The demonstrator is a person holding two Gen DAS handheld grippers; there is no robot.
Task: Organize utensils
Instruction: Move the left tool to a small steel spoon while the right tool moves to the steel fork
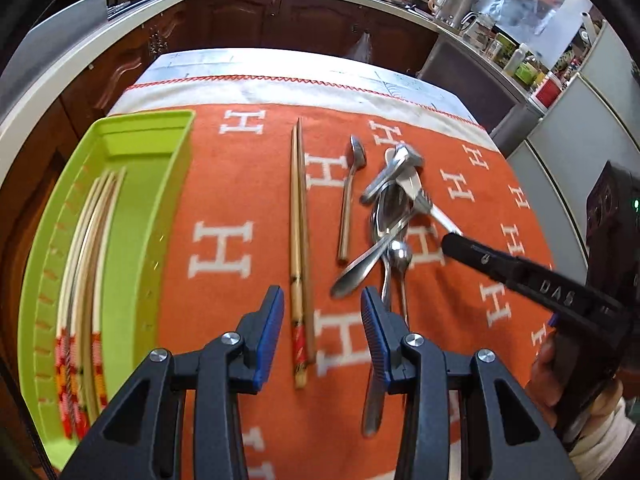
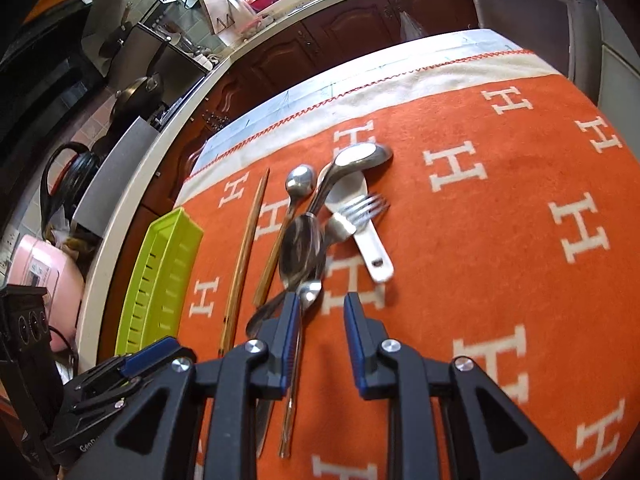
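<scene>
A lime-green tray (image 1: 120, 208) lies at the left of the orange cloth and holds several pale chopsticks (image 1: 86, 280). A pair of wooden chopsticks (image 1: 301, 240) lies on the cloth in front of my open left gripper (image 1: 322, 316). A pile of metal spoons and a fork (image 1: 394, 208) lies to their right, with a single spoon (image 1: 350, 196) between. In the right wrist view my right gripper (image 2: 322, 332) is open just above the near end of the pile (image 2: 308, 248), beside a white spoon (image 2: 368, 236). The tray (image 2: 160, 280) and wooden chopsticks (image 2: 244, 256) show at its left.
The orange cloth with white H letters (image 1: 224, 248) covers a small table. Dark wooden kitchen cabinets (image 1: 240, 20) and a white counter run behind it. A pink appliance (image 2: 40, 272) and a black kettle (image 2: 68, 176) stand off the table's left. The cloth's right half (image 2: 520, 200) is bare.
</scene>
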